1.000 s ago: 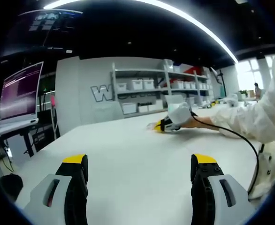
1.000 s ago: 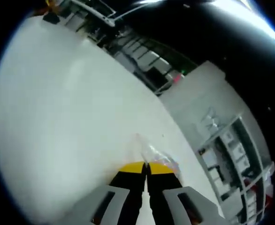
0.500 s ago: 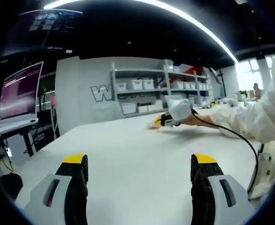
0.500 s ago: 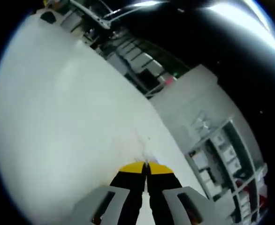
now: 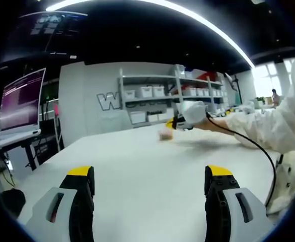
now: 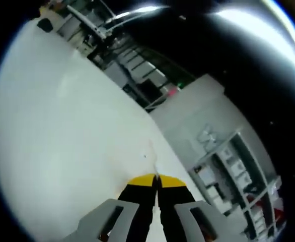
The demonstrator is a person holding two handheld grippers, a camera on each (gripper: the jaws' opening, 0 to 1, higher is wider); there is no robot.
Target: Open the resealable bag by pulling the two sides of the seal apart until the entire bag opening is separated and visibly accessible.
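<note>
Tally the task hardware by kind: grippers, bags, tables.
Grippers: 2, the left gripper with jaws apart and the right gripper clamped on the bag
Resealable bags: 1, the bag hanging off the table
Tables: 1, the white table
Total: 4

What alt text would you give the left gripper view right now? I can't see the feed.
The left gripper hangs open over a bare white table, holding nothing. Across the table, a white-sleeved arm raises the right gripper, with the small clear bag dangling from its tip just above the tabletop.
</note>
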